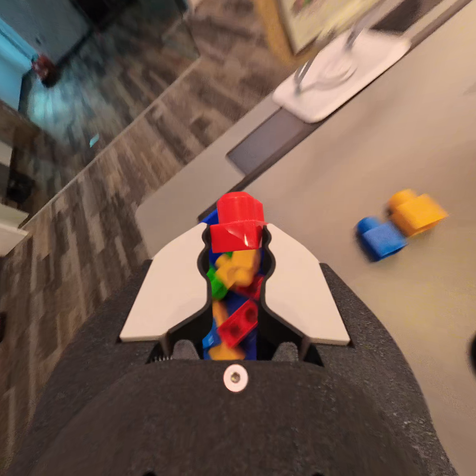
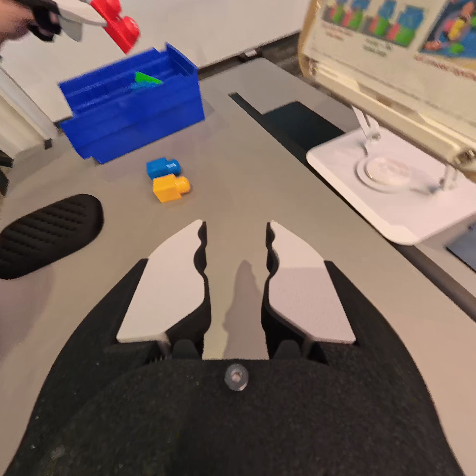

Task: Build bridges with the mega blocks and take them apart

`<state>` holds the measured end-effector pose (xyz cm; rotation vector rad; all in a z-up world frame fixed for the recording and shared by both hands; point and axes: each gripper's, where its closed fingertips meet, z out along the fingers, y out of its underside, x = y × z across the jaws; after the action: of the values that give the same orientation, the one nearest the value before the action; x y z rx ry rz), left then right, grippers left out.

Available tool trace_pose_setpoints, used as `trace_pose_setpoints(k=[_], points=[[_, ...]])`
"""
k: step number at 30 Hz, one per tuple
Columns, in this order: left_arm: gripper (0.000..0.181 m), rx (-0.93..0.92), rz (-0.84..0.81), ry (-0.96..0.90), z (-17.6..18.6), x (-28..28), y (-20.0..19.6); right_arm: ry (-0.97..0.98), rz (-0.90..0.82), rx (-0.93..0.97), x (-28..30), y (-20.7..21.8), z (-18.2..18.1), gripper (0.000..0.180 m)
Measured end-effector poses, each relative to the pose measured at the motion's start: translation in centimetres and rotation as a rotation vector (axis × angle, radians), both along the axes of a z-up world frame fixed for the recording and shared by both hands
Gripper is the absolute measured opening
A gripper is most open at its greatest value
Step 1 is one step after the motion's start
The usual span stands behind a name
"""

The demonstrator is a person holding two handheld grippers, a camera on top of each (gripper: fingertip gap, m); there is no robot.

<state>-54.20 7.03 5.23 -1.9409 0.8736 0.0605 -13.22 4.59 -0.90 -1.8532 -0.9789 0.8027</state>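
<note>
An office-type workroom is indicated: grey desk (image 2: 231, 195) with a dark cable slot (image 2: 296, 123), white stand (image 2: 386, 195) at 2 o'clock, black chair armrest (image 2: 46, 234) at 9 o'clock, patterned carpet tiles (image 1: 108, 195).

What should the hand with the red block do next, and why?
Probably open and let the red block drop. The left hand-held gripper is shut on it right above the blue bin, where other blocks already lie, so this looks like tidying away. The blue block and yellow block on the table come after; the right hand-held gripper is open and empty.
</note>
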Motion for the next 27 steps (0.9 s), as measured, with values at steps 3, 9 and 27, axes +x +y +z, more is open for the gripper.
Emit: trace_pose_setpoints(k=[3, 9, 27], points=[[0.038, 0.073, -0.138, -0.14, 2.4, 7.4, -2.0, 0.123, 0.127, 0.089, -3.6, -1.7, 2.1, 0.046], [0.037, 0.088, -0.5, -0.46, 4.5, 22.7, -7.5, 0.465, 0.357, 0.119, -8.5, -6.3, 6.5, 0.059], [0.057, 0.032, -0.478, -0.515, 2.6, 27.1, -9.0, 0.153, 0.411, 0.117, -5.4, -6.6, 2.9, 0.036]])
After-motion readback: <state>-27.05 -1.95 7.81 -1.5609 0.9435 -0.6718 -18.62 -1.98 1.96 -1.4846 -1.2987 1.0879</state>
